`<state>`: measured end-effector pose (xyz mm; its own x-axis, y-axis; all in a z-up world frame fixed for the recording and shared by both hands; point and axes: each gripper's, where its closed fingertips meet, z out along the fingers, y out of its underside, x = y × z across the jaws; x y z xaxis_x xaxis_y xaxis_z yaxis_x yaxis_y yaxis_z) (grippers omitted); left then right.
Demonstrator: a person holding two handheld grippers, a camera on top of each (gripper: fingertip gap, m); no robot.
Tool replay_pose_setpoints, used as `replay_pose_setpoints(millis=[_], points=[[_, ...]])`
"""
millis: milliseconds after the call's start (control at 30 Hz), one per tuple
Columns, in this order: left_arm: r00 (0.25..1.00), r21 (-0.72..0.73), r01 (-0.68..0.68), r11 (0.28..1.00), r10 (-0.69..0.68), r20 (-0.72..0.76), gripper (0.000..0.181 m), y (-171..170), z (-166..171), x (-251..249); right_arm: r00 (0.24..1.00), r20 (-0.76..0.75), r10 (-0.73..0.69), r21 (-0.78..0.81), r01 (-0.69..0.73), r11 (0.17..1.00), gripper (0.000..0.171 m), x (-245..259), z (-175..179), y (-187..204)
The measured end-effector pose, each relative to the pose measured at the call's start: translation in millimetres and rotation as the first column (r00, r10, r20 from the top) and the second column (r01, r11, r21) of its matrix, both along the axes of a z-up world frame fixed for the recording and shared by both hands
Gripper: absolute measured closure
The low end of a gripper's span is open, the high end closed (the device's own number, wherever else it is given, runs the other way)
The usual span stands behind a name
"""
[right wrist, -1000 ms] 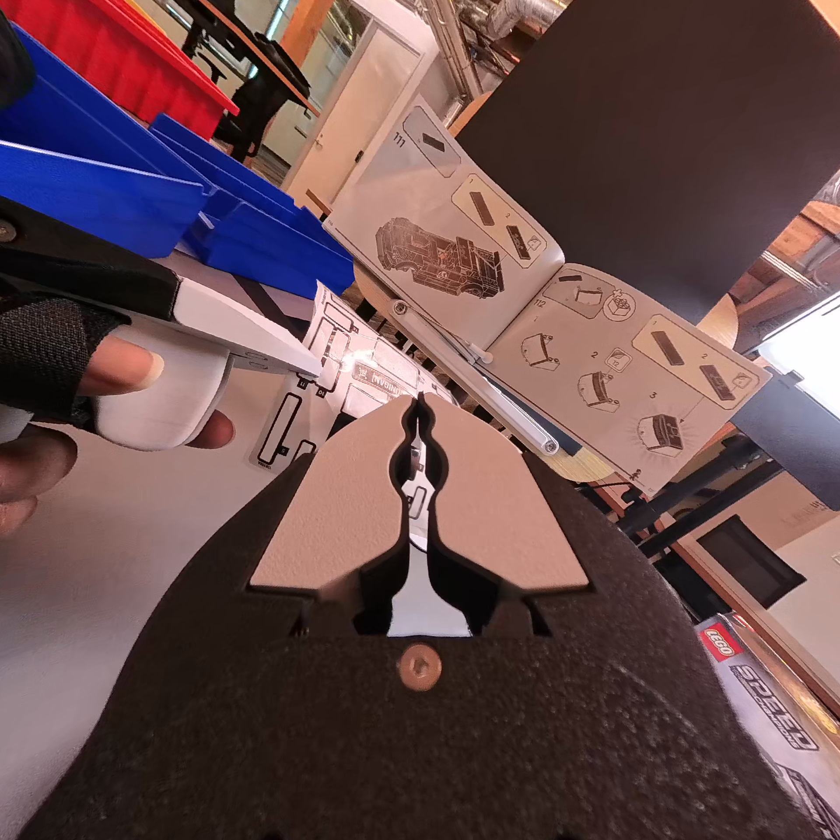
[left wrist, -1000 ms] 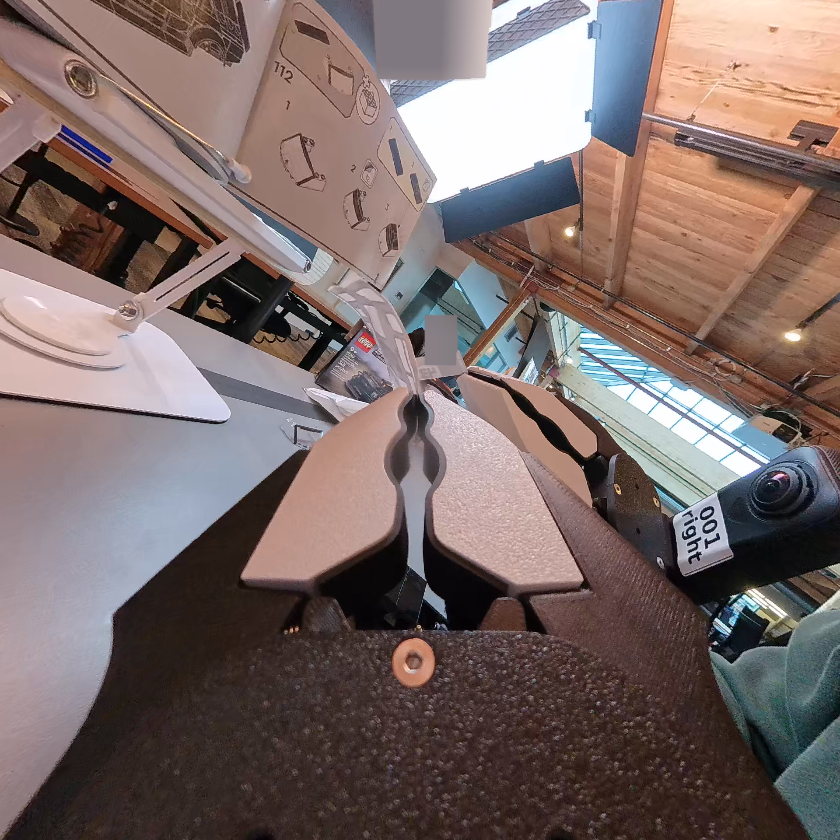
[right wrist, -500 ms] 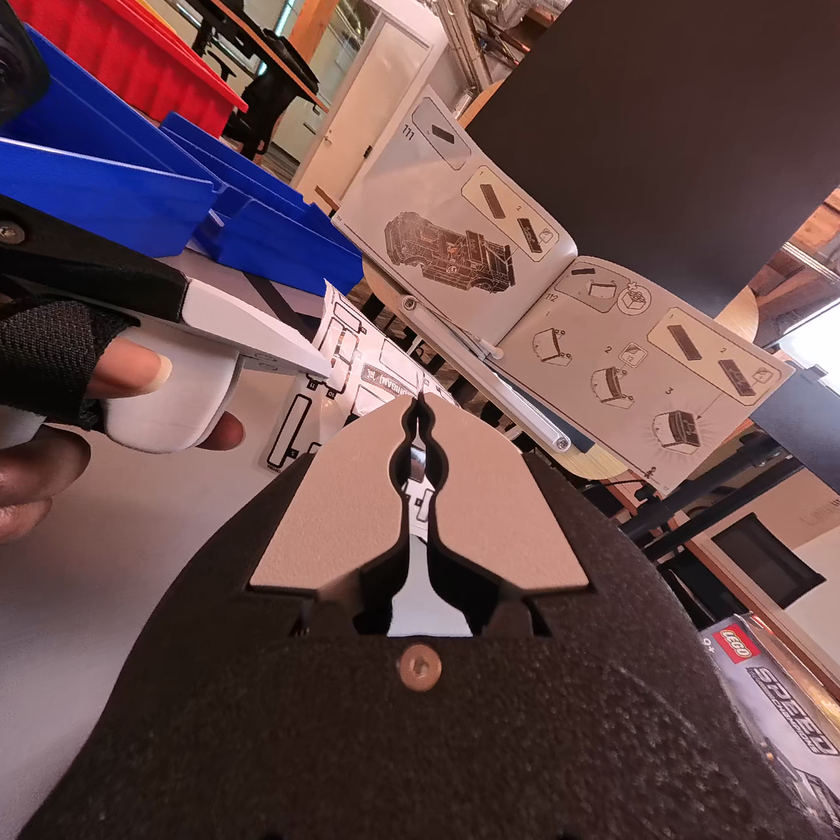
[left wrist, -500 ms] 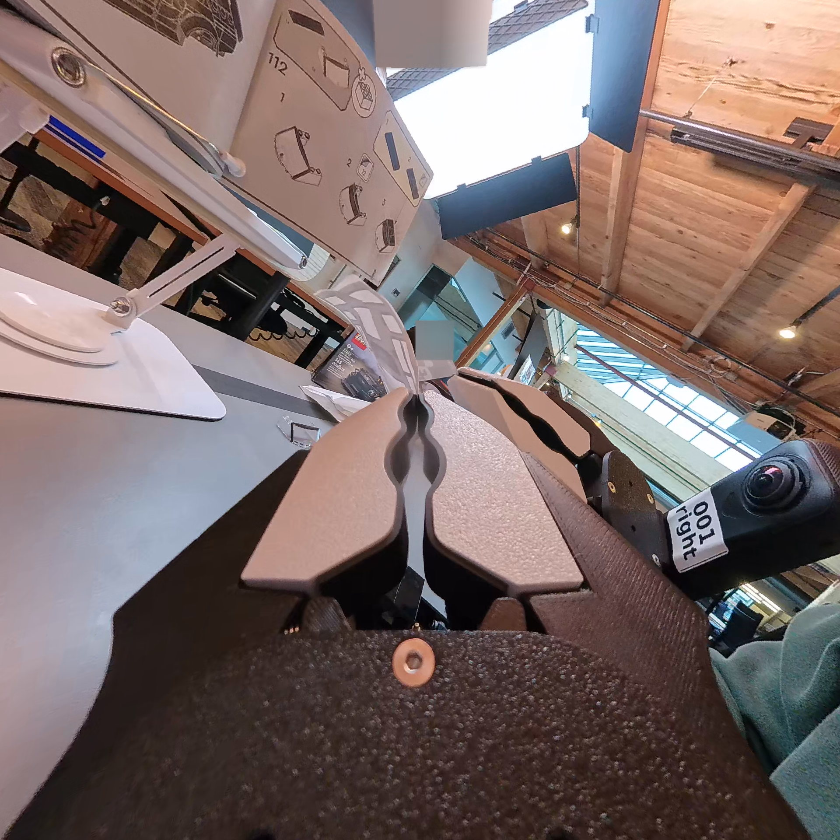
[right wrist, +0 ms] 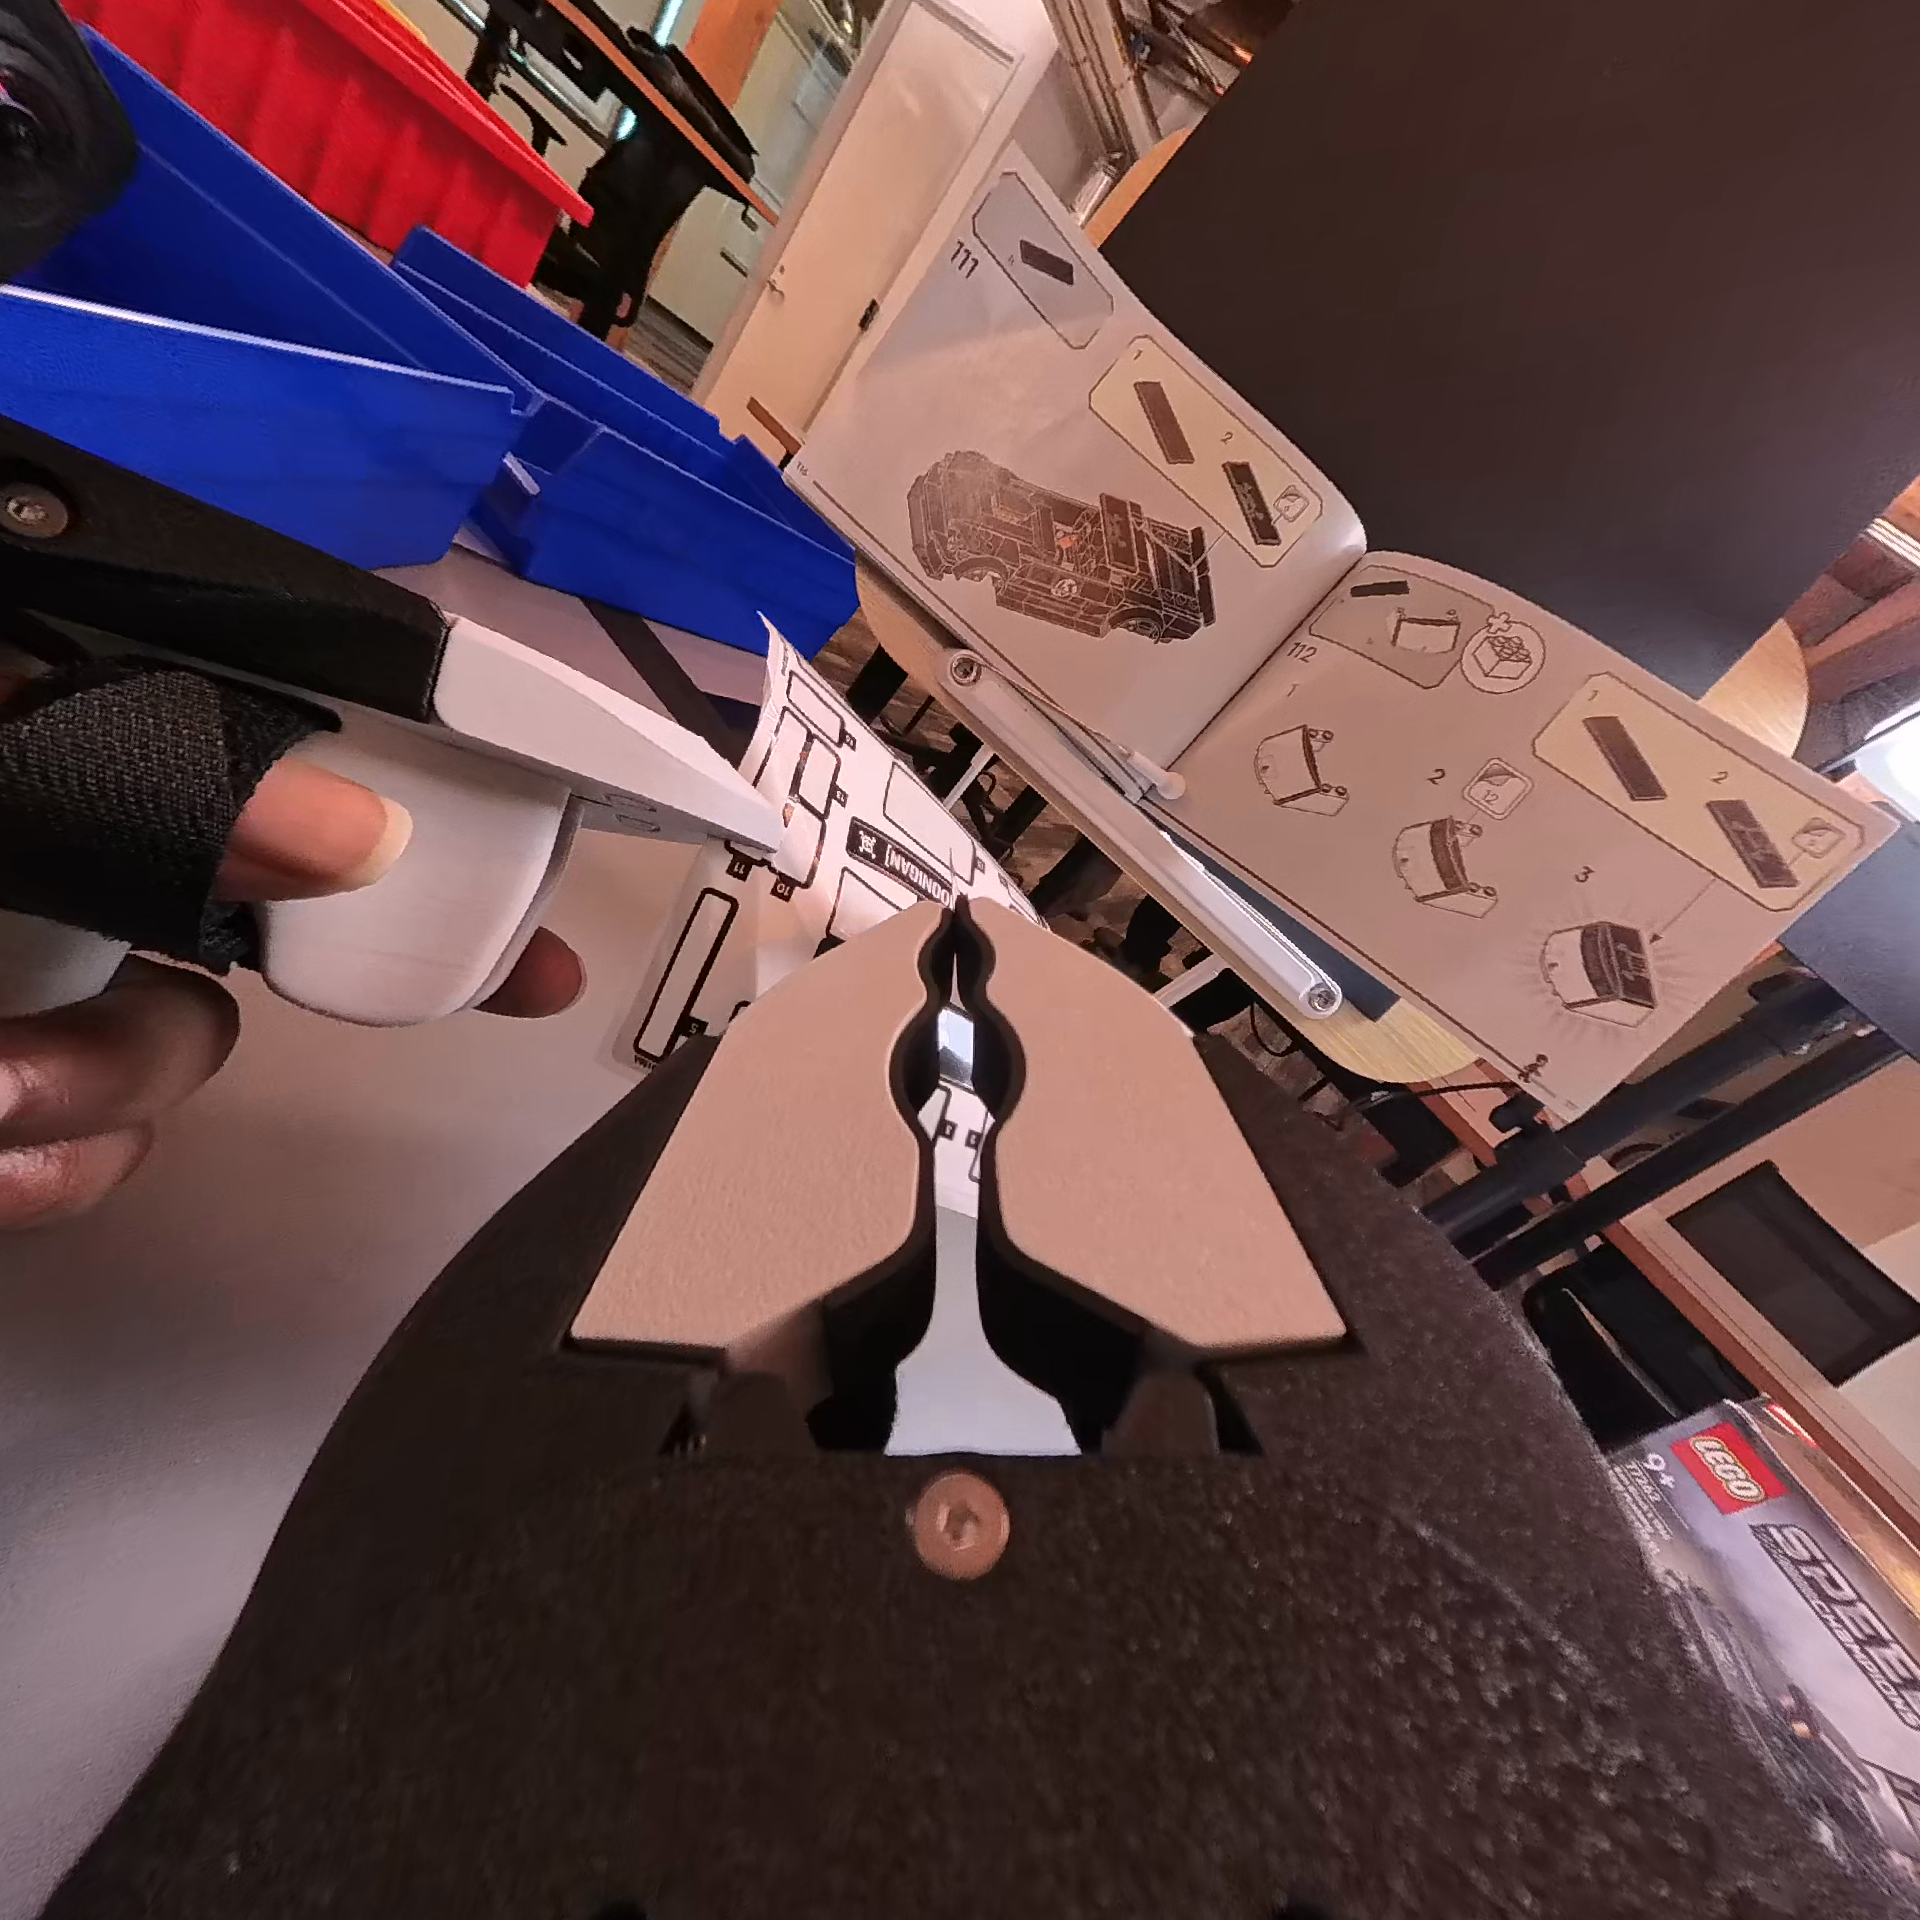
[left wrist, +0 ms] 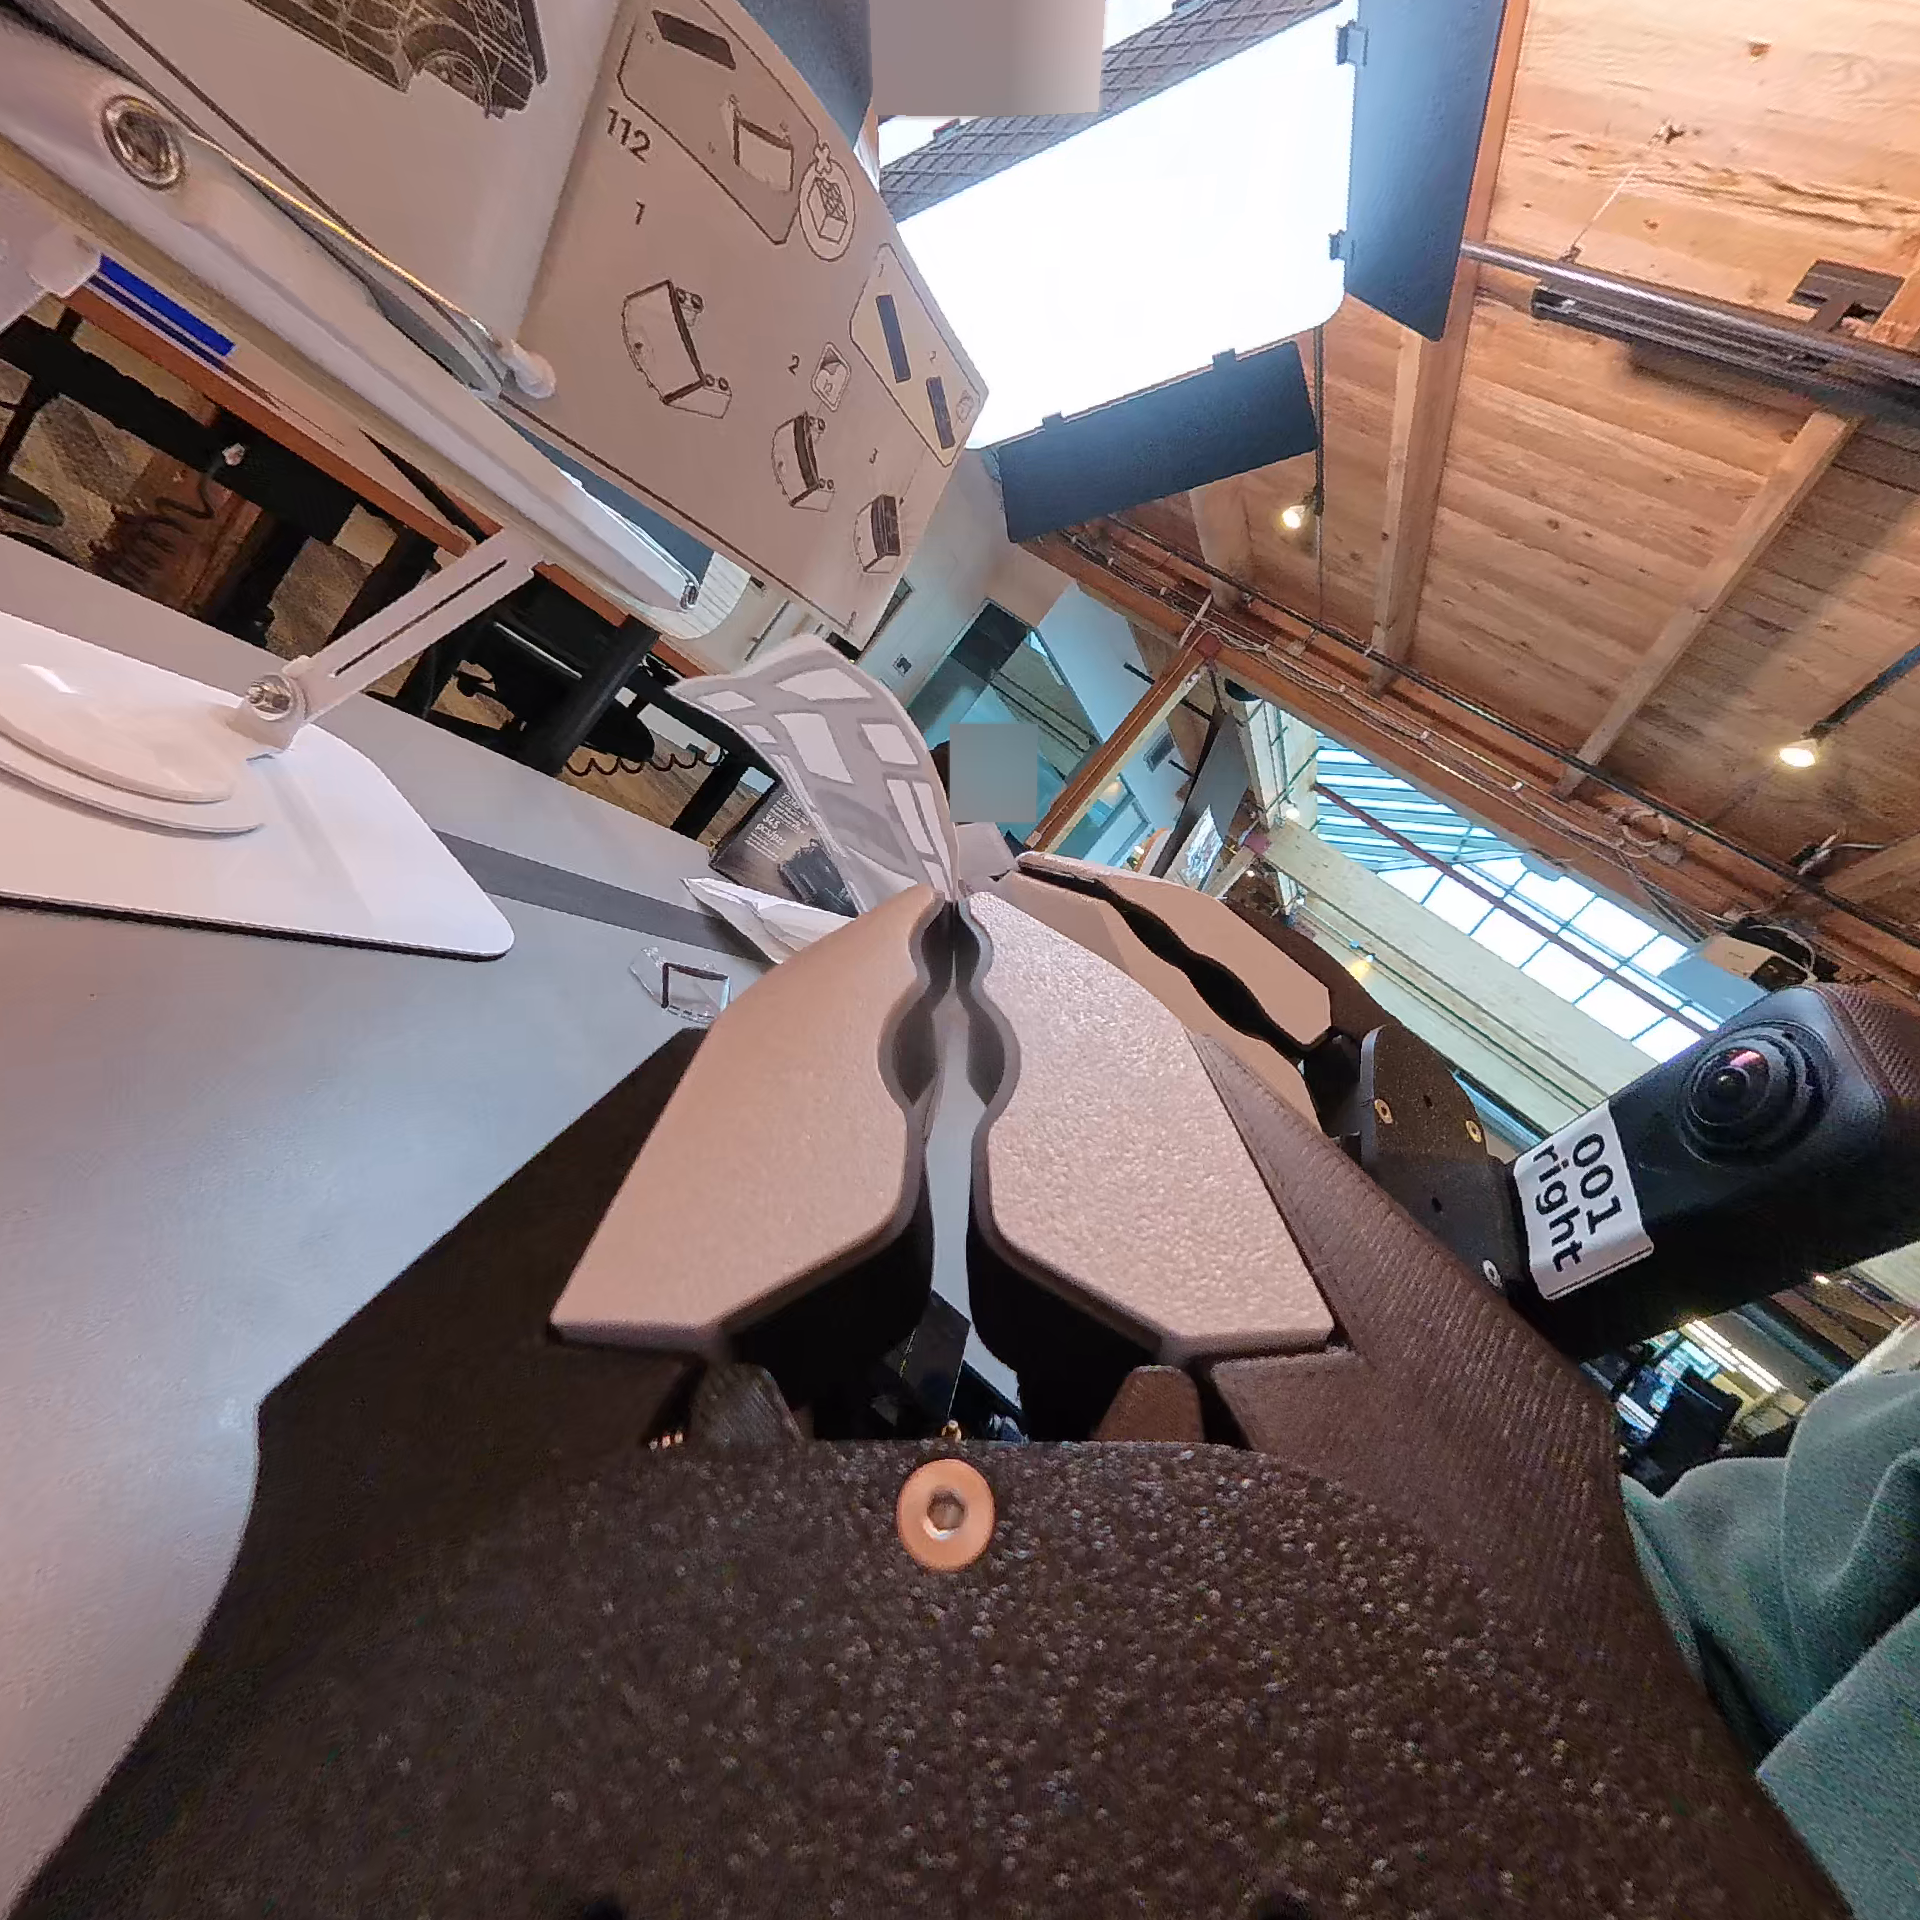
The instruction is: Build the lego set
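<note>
A white sticker sheet (left wrist: 831,748) with black outlines curls up from my left gripper (left wrist: 954,906), which is shut on its lower edge. My right gripper (left wrist: 1029,864) sits just right of the left one, jaws closed, its tips pinching a small flap of the same sheet. In the right wrist view the sheet (right wrist: 800,831) lies between the left gripper's white finger (right wrist: 623,758) and my right gripper (right wrist: 954,912); it also shows through the finger gap. A gloved hand (right wrist: 114,821) holds the left gripper. No bricks are in view.
An open instruction booklet (right wrist: 1091,499) rests on a white stand (left wrist: 239,852) on the grey table (left wrist: 260,1143). Blue bins (right wrist: 312,416) and a red bin (right wrist: 343,114) stand at the far left. The set's box (right wrist: 1787,1558) lies right. A small clear piece (left wrist: 681,982) lies ahead. The tips of both grippers are at nearly the same place.
Both grippers stay shut and have shifted slightly together with the sheet. The sheet now curls over a little more above the left fingertips.
</note>
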<state>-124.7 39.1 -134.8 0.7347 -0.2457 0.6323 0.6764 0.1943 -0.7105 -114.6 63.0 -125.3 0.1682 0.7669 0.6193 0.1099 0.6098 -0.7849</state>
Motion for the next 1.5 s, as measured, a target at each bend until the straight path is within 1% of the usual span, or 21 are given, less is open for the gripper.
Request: replay_pose_setpoints(millis=[267, 800, 1167, 1367, 1500], points=[[1.0, -0.004, -0.003, 1.0, 0.003, -0.026, 0.181, 1, 0, 1, 0.999, 0.031, 0.014, -0.033, -0.013, 0.999, 0.171, -2, -4, -1], [0.998, -0.012, 0.006, 1.0, -0.007, -0.064, 0.181, 2, -1, 5, 0.987, 0.143, 0.079, -0.106, -0.064, 0.992, 0.171, -5, -19, -7], [0.997, -0.013, 0.017, 1.0, -0.018, -0.079, 0.181, 2, -1, 8, 0.974, 0.163, 0.158, -0.218, -0.121, 0.968, 0.171, -5, -21, -11], [0.997, 0.001, 0.041, 0.999, -0.041, -0.064, 0.181, 0, 2, 8, 0.962, 0.165, 0.216, -0.189, -0.184, 0.965, 0.171, -2, -22, -13], [0.996, 0.013, 0.081, 0.997, -0.08, -0.043, 0.181, -2, 4, 8, 0.962, 0.15, 0.227, -0.172, -0.201, 0.964, 0.171, 0, -18, -14]])
